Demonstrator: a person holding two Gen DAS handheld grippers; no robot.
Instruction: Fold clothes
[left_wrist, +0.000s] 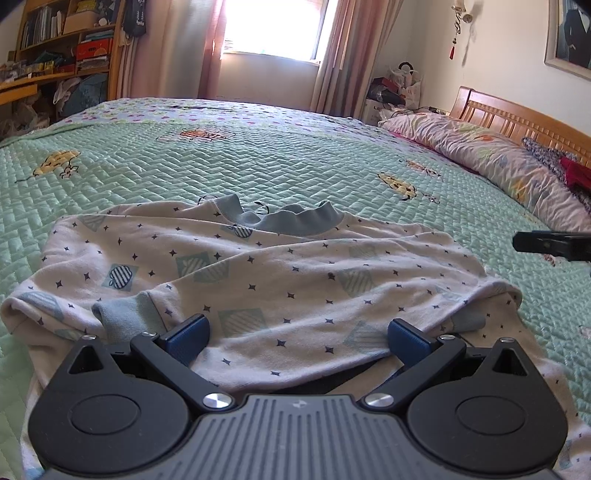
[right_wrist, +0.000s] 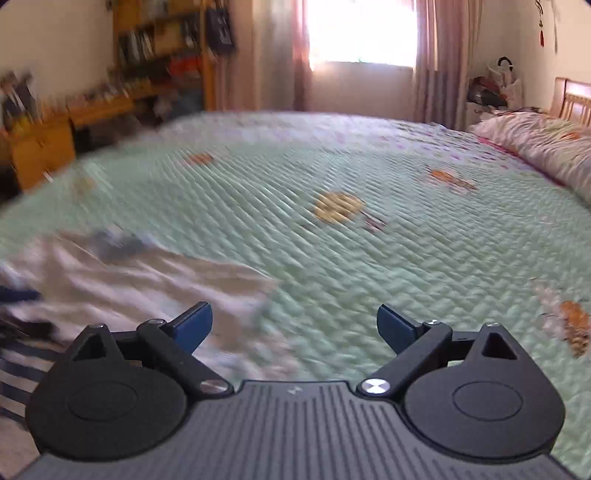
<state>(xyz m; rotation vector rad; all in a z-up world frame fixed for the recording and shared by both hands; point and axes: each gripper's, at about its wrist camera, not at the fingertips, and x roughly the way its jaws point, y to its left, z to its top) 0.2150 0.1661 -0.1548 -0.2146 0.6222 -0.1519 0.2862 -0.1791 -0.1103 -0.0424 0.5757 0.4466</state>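
- Item: one shirt (left_wrist: 266, 273), pale with small dark stars and striped patches, blue ribbed collar (left_wrist: 295, 221) at the far side. It lies spread on the bed (left_wrist: 258, 155), on a green quilted cover, directly ahead of the left tongs (left_wrist: 297, 341). A sleeve with a blue cuff (left_wrist: 122, 317) is laid across the front.
- Left tongs: spread wide, nothing gripped; the near hem of the shirt lies between and under the blue pads (left_wrist: 192, 332).
- Right tongs (right_wrist: 295, 328): spread wide, nothing held, over bare quilt just right of the shirt's edge. This view is blurred, so fine detail is not legible. From the left view only a dark tip shows at the right border.
- Handling, judged: thin knit cloth, light, limp, prone to wrinkle and to drag on the quilt; not fragile, not slippery. It will sag between two grip points.
- Hold, advised: pinch both layers at the near hem corners, one tongs to each, and lift evenly toward the collar.
- Other stock: pillow (left_wrist: 491, 158), wooden headboard (left_wrist: 517, 118), bookshelf (left_wrist: 66, 40), window (left_wrist: 273, 26).
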